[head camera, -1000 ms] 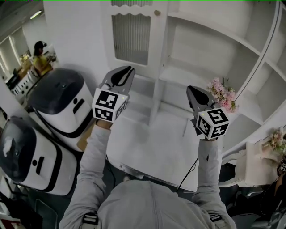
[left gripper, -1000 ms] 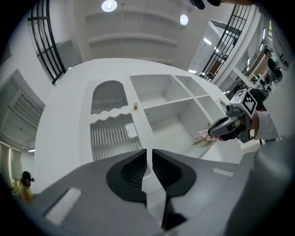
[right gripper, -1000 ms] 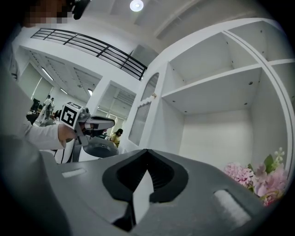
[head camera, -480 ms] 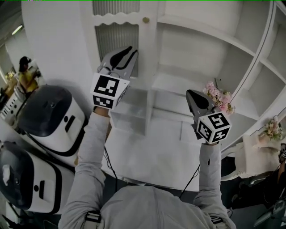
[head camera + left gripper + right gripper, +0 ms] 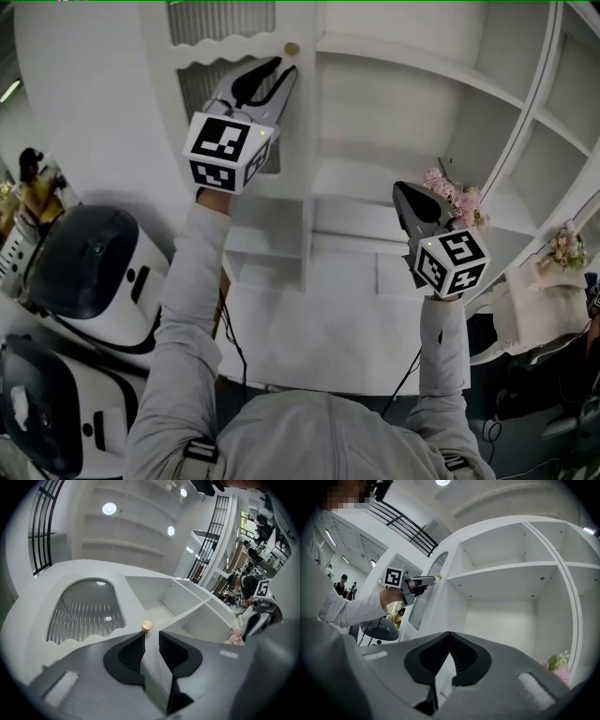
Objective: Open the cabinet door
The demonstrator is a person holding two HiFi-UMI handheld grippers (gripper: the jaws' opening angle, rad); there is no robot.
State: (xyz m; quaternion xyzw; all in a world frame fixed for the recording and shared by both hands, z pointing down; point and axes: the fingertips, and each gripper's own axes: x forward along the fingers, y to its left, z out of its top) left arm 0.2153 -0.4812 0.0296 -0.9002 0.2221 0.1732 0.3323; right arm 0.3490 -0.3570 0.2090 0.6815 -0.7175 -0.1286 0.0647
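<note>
The right gripper (image 5: 401,190), clenched on nothing, hangs well below and right of the knob (image 5: 292,48), before open shelves. The left gripper (image 5: 281,71) is the nearer one. Its tips sit just short of the knob, aimed at it, with the jaws opening and nothing between them. The knob caps the right edge of the door (image 5: 84,609), which looks shut.

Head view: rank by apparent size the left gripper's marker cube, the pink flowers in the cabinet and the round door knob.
1. Marker cube, though it is nearer the camera, which inflates it.
2. Pink flowers.
3. Door knob, clearly smallest.
</note>
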